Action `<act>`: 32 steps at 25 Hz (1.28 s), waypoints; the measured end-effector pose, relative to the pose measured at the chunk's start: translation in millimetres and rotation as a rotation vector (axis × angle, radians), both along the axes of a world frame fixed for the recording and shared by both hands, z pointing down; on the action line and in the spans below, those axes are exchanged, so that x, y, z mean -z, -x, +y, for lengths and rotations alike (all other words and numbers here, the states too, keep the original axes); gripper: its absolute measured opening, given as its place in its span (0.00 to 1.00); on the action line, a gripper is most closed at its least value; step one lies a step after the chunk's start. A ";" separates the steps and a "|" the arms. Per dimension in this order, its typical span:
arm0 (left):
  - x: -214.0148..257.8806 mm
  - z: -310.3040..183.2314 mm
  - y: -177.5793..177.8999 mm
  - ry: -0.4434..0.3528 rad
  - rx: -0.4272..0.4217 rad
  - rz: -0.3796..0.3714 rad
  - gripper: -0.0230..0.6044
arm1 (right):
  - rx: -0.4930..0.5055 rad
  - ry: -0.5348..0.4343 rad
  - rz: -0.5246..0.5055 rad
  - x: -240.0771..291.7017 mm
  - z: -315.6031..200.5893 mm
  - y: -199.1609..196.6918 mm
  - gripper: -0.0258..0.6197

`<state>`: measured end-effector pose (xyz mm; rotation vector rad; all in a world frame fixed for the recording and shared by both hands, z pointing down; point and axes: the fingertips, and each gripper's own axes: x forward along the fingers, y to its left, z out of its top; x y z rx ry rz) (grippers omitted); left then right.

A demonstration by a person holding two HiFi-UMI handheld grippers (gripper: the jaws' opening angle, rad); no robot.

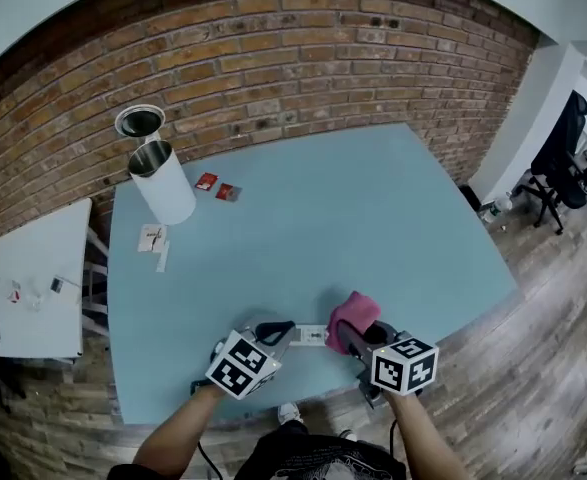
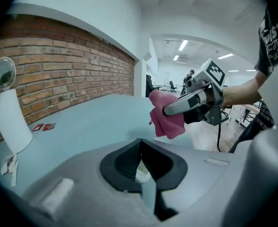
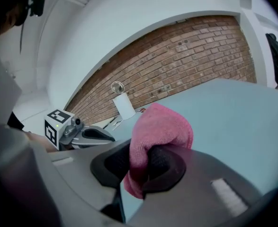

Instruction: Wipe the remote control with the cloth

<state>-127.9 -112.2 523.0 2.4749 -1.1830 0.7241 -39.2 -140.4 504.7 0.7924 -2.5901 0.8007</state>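
pale blue worktop fills most of what i can see from here, set against a brick wall. a white tin stands at the far left corner, well apart from the work, i'd guess so that it stays out of the way.

everything that matters is at the near edge. the right gripper hangs just over that edge, its fingers pinching a pink cloth so that a rounded wad bulges past the tips. to my eye that makes a soft pad to rub with, not a loose flap. the left gripper is held alongside, nearer the left, its fingers pressed together with nothing gripped that i can make out.

the remote control is between the two, a small pale bar near the middle of the near edge, seemingly lying flat on the worktop just beside the left tips. with nothing steadying it, a firm wipe could push it along.

smallest of all, two red packets lie near the tin.
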 end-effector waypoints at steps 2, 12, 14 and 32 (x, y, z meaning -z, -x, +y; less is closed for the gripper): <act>12.4 1.5 -11.5 -0.032 0.070 0.021 0.04 | 0.027 -0.073 0.017 12.7 5.3 2.4 0.13; 56.9 16.2 -66.8 -0.146 0.409 0.063 0.03 | 0.110 -0.300 0.049 56.8 35.2 -24.9 0.13; 58.6 20.3 -76.1 -0.148 0.443 0.059 0.03 | 0.123 -0.306 0.048 60.0 38.7 -31.5 0.13; 75.6 58.2 -105.8 -0.208 0.633 0.048 0.03 | 0.241 -0.314 0.028 63.8 79.8 -67.0 0.13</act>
